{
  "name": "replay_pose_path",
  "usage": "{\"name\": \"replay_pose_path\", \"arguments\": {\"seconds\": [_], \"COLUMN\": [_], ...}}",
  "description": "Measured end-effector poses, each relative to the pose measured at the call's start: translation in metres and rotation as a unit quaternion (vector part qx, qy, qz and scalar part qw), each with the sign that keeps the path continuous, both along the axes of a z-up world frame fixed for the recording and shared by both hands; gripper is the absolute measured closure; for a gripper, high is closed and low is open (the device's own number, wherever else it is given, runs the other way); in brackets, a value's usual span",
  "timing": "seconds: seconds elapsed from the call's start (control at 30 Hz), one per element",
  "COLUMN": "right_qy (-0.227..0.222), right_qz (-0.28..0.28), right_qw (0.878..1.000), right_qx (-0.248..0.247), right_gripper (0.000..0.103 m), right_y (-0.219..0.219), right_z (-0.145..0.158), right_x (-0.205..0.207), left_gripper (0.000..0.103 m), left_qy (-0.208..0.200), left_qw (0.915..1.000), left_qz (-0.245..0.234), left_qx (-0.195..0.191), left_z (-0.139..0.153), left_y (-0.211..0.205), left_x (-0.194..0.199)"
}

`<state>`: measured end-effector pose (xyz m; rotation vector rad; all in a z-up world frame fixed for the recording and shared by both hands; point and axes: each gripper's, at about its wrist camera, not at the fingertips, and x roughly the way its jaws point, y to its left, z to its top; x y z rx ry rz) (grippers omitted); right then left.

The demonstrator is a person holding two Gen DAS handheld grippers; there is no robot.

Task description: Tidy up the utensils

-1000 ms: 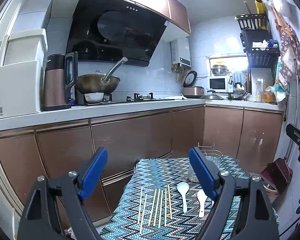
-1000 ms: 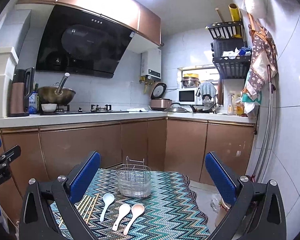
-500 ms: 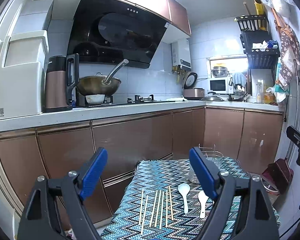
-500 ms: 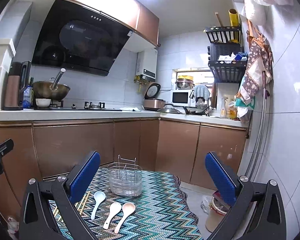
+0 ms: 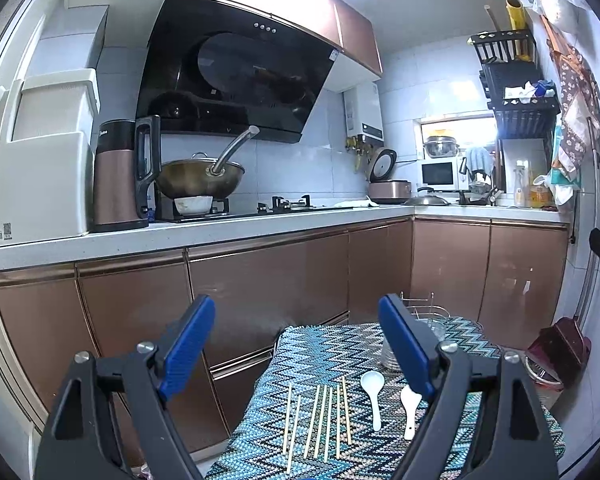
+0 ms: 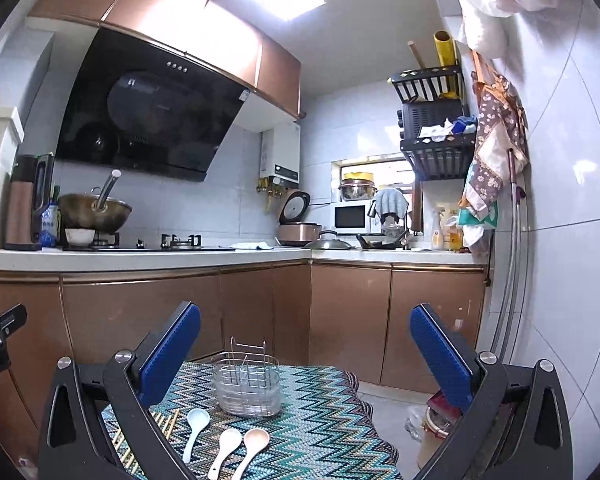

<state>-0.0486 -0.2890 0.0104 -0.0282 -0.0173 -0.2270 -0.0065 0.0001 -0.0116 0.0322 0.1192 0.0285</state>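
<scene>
Chopsticks (image 5: 318, 420) lie in a loose row on the zigzag cloth (image 5: 324, 344) covering the desk, roughly parallel, pointing away from the left camera. Just to their right sits a pale blue spoon (image 5: 371, 394), and beside that a white spoon (image 5: 410, 408), partly hidden behind the right blue pad of the left tongs (image 5: 296, 344). Those left tongs hang above the near edge of the desk, spread wide, gripping nothing.

Over in the right view, the right tongs (image 6: 304, 352) are also released, pads far apart, held up above the cloth. Between them stands the clear utensil holder (image 6: 248, 386) with a wire frame rising from it, upright near the far end of the desk. In front of it lie three spoons side by side: the pale blue one (image 6: 196, 428), the white one (image 6: 224, 448) and a tan spoon (image 6: 253, 446), bowls toward the holder. The chopstick ends peek out at lower left (image 6: 168, 426), mostly behind the left pad. Behind everything runs the kitchen counter (image 6: 180, 258) with a wok (image 6: 94, 210) on the stove.
</scene>
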Motion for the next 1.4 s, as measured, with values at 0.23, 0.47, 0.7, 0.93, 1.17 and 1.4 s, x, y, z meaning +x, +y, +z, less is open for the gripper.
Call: {"name": "replay_pose_path", "arguments": {"seconds": [0.23,0.47,0.7,0.93,1.17,1.4], "right_qy": [0.006,0.016,0.021,0.043,0.120,0.231], "right_qz": [0.004,0.009,0.008,0.034,0.061,0.094], "right_qw": [1.000,1.000,1.000,0.998,0.990,0.963], "right_qx": [-0.002,-0.001,0.003,0.008,0.042,0.100], "right_gripper": [0.000,0.000,0.000,0.000,0.000,0.017], "right_y": [0.002,0.002,-0.001,-0.010,-0.036,-0.065], "right_z": [-0.002,-0.006,-0.010,-0.013,-0.039,-0.096], "right_x": [0.003,0.008,0.013,0.025,0.064,0.127], "left_gripper": [0.019,0.019,0.019,0.019,0.019,0.022], "left_qy": [-0.008,-0.013,-0.019,0.013,0.130,0.287], "left_qw": [1.0000,0.9999,0.9998,0.9996,0.9901,0.9481], "left_qz": [-0.001,0.005,0.006,0.017,-0.021,-0.092], "left_qx": [0.000,-0.004,-0.006,-0.017,-0.048,-0.100], "left_z": [0.001,0.001,-0.001,-0.003,-0.030,-0.088], "left_y": [0.004,0.008,0.007,0.019,0.040,0.038], "left_x": [-0.002,-0.001,0.000,0.023,0.089,0.169]}}
